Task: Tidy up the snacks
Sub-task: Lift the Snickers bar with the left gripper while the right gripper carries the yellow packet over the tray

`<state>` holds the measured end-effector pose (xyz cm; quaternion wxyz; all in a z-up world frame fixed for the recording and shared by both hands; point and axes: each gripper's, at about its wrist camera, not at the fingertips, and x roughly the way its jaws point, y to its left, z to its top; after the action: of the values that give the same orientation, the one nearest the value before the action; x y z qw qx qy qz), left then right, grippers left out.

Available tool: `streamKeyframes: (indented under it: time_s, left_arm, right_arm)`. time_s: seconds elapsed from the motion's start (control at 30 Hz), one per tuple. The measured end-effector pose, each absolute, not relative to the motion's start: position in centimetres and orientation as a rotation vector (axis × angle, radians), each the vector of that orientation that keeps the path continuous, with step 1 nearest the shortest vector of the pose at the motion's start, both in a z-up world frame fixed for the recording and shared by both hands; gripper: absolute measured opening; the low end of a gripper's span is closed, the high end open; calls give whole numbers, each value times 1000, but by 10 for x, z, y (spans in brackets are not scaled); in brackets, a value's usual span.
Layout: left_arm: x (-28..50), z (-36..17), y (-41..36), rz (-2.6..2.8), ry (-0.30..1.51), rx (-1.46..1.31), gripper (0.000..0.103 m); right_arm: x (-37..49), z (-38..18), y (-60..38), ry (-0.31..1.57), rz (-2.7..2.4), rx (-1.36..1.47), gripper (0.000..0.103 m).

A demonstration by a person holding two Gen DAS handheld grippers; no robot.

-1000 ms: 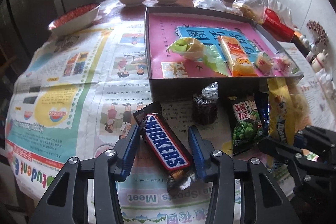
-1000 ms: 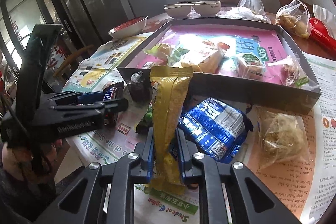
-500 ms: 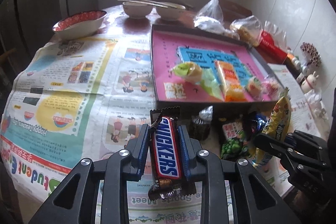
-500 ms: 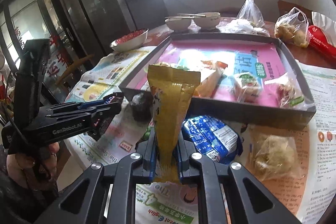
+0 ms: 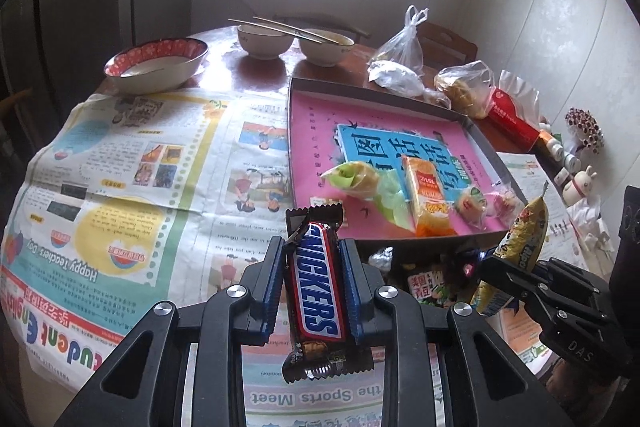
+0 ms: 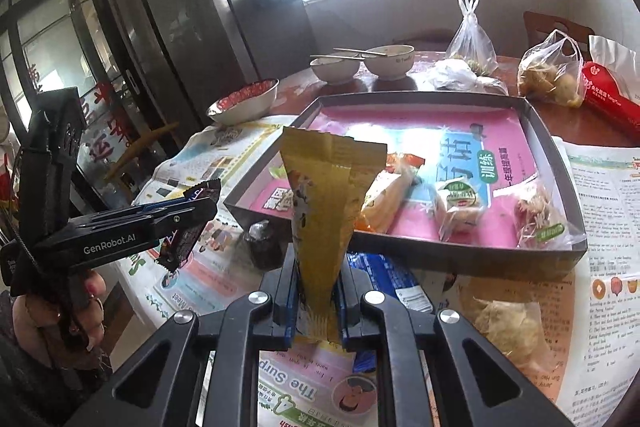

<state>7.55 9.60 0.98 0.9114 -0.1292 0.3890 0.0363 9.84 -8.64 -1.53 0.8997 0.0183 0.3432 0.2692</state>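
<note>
My left gripper (image 5: 314, 255) is shut on a Snickers bar (image 5: 318, 287), held lengthwise above the newspaper. The right gripper (image 6: 318, 277) is shut on a yellow snack packet (image 6: 326, 211) that stands upright between its blue pads. From the left wrist view the same packet (image 5: 524, 231) and right gripper (image 5: 500, 273) show at the right. In the right wrist view the left gripper (image 6: 200, 213) with the bar (image 6: 186, 231) is at the left. A shallow dark box (image 5: 404, 245) with a pink lining lies ahead and holds several wrapped snacks (image 5: 424, 199).
In front of the box lie a blue packet (image 6: 396, 287), a green pea packet (image 5: 430, 287), a dark foil-topped cup (image 6: 262, 243) and a clear bag of crisps (image 6: 504, 327). Bowls (image 5: 156, 65), plastic bags (image 5: 400, 67) and a red packet (image 6: 612, 103) stand behind. Newspaper (image 5: 120, 167) covers the table.
The left gripper closed on the Snickers bar and raised it off the newspaper, straightening it. The right gripper rose too, carrying the yellow packet higher above the table.
</note>
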Motion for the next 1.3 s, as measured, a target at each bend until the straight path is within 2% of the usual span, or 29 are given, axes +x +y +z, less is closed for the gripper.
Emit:
streamKeyframes:
  time_s: [1.3]
  left_arm:
    - [121,38,70,10,750,-235,29]
  right_arm:
    - [129,23,-123,604,457,107,15]
